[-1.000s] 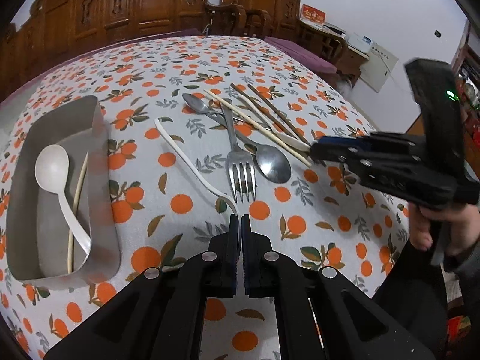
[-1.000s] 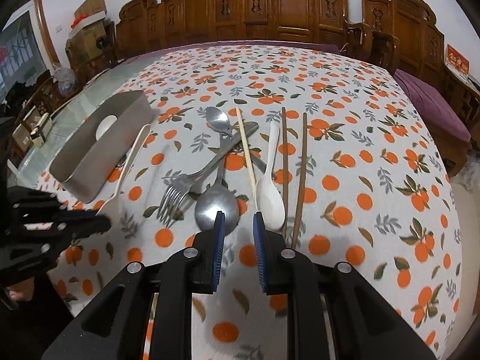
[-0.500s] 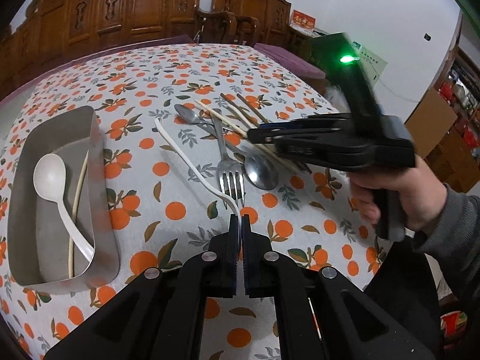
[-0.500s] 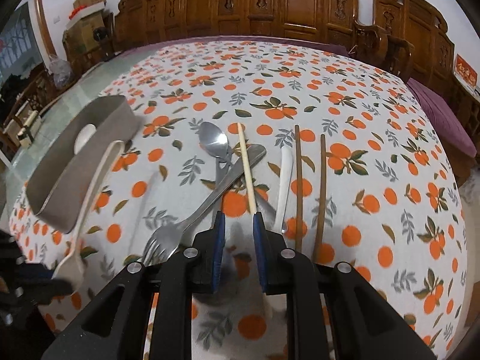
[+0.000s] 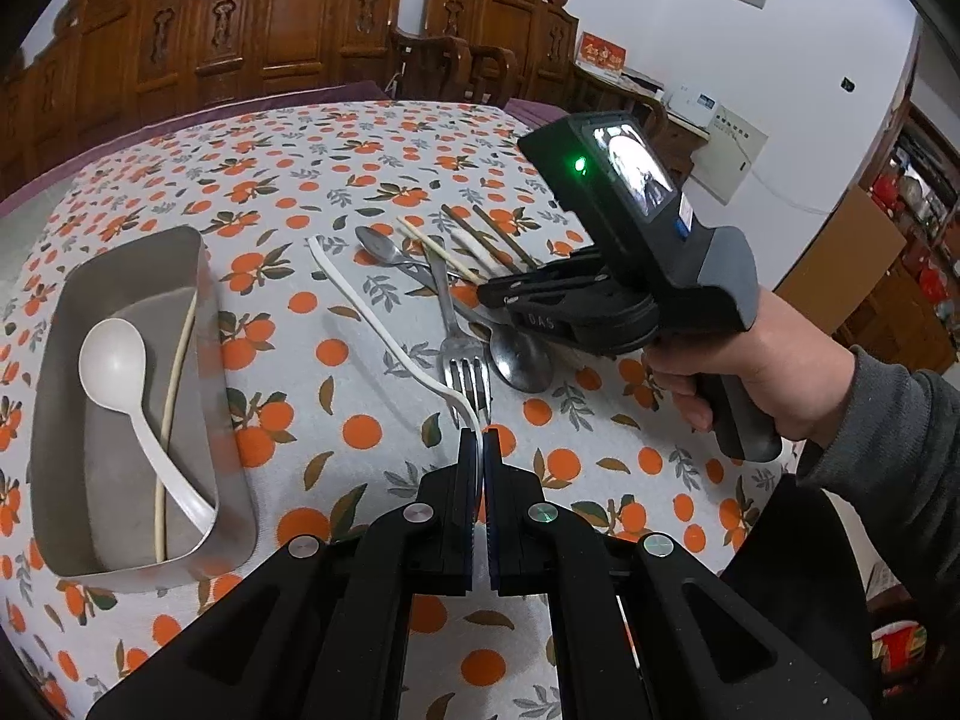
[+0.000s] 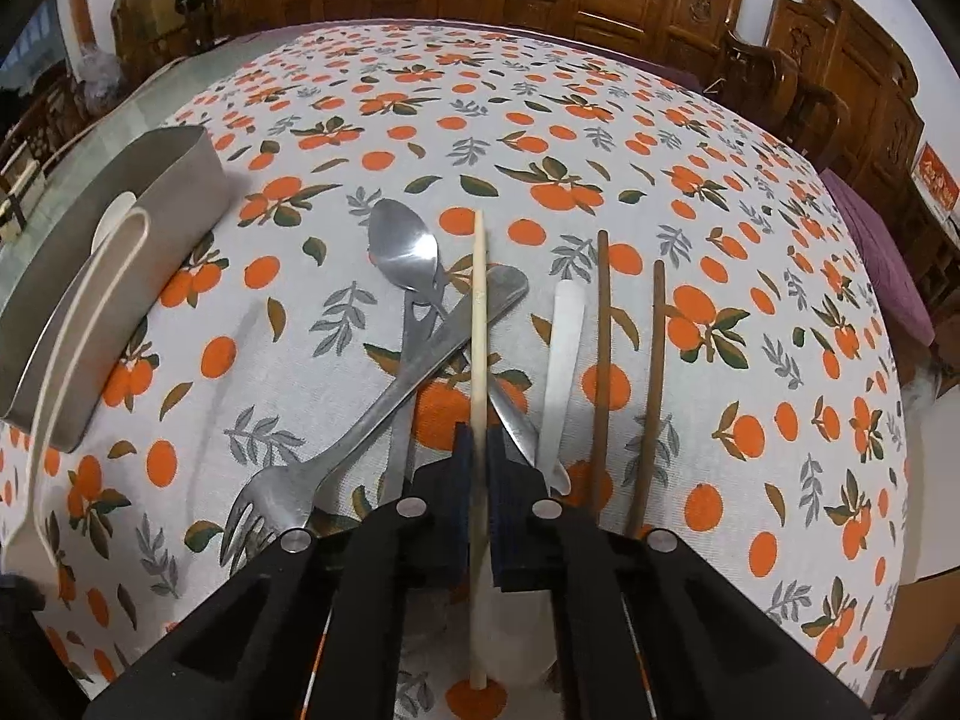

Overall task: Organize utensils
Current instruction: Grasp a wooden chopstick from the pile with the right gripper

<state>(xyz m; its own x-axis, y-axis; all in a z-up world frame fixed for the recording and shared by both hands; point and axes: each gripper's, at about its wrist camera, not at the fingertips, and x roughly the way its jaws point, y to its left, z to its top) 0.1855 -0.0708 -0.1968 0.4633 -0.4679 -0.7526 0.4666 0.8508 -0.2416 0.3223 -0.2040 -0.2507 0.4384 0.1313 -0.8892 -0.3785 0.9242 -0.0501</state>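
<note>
My left gripper is shut on the bowl end of a long white spoon, whose handle sticks out ahead above the cloth. My right gripper sits low over the utensil pile. Its jaws are closing on a pale chopstick, and the pads touch it on both sides. The pile also holds a fork, a metal spoon, another white spoon and two brown chopsticks. The steel tray on the left holds a white spoon and a pale chopstick.
The round table wears a white cloth with an orange print. Carved wooden chairs ring its far side. A person's hand and grey sleeve hold the right gripper near the table's right edge. A cardboard box stands beyond.
The right gripper moved forward and down over the pile and its jaws closed around the pale chopstick. The left gripper kept still with the white spoon.
</note>
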